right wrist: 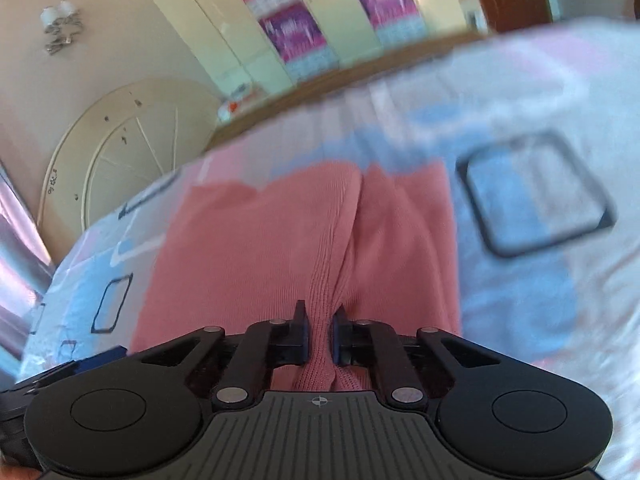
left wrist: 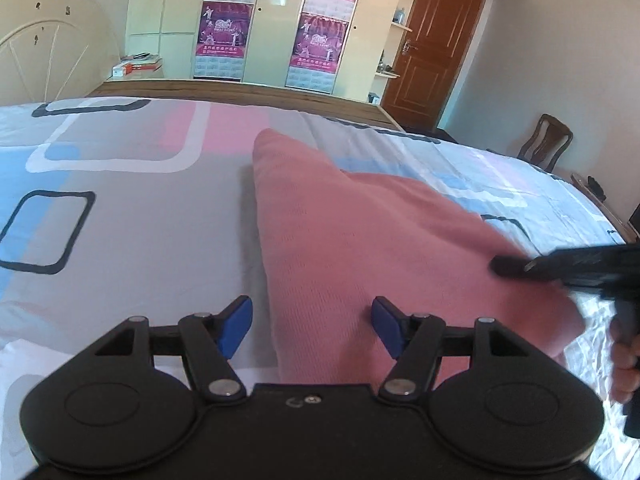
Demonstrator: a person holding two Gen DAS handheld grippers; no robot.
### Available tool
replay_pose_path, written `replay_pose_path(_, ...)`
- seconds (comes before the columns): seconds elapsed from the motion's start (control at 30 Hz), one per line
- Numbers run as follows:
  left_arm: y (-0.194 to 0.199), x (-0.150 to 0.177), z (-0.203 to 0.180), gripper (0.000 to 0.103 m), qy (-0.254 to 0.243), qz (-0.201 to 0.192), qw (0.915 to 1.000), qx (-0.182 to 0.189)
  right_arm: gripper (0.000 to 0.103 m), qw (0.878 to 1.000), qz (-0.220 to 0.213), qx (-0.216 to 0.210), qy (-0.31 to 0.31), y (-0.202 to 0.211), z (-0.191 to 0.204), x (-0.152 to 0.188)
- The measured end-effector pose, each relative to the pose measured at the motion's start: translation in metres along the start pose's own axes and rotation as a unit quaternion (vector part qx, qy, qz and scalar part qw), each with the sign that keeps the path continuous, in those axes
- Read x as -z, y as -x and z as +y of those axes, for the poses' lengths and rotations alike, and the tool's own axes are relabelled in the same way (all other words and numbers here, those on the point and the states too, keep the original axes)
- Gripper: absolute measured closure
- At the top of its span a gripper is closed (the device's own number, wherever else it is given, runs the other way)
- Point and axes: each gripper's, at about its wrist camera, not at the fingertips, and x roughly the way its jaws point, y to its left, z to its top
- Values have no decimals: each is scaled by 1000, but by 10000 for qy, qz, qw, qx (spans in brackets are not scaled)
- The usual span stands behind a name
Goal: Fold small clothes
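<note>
My right claw [right wrist: 319, 334] is pinched shut on a bunched ridge of the soft pink knitted cloth [right wrist: 288, 248]. My left claw [left wrist: 312, 326] is wide open and holds nothing; the cloth's near edge lies between its blue pads [left wrist: 236, 326].

The pink cloth lies spread on the bed with the grey, pink and blue patterned sheet [left wrist: 132, 216], reaching from 6 o'clock up to 12 in the left view.

I think my right pinch is thin, so the cloth could slip out if I pull fast. I could also grab the sheet with my left claw by mistake.

A cream round headboard [left wrist: 44, 40] stands at 10 o'clock, cupboards with purple posters [left wrist: 224, 36] at 12, a brown door [left wrist: 436, 48] at 1. Nothing blocks me.
</note>
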Motion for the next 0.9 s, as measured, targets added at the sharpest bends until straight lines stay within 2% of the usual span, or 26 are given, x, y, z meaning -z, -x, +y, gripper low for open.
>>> replay_pose_path(0.07,2,-1,-5,39,-36,-42,9998,167,94,9991,-358,35,233,23,9,-2)
replay_pose_path(0.13,2,2,-11,38,-133,-24,9994,333,94,9976,-518,220,396,39,10,3)
replay_pose_path(0.2,-4,10,-17,33,-174,90,9991,388,93,9974,-293,511,418,37,-1,20)
replay_pose_path(0.27,-14,19,-23,32,-288,248,9987,336,93,9972,65,723,203,25,-16,40)
replay_pose_path(0.33,-19,24,-21,32,-207,377,9984,369,93,9970,7,770,99,25,-21,51)
replay_pose_path(0.43,-17,23,-16,32,-138,440,9980,422,93,9958,-65,887,200,32,-12,50)
replay_pose_path(0.53,-9,13,-10,32,-53,355,9983,470,79,9972,-151,738,26,39,-12,42)
replay_pose_path(0.67,-6,-9,-5,31,161,105,9984,525,78,9974,-219,676,-80,30,-16,15)
replay_pose_path(0.8,-27,-33,-1,31,303,11,9988,381,76,9971,-112,630,-424,-4,-31,-18)
replay_pose_path(0.9,-48,-46,6,31,591,65,9977,329,73,9962,-32,624,-613,-27,-41,-34)
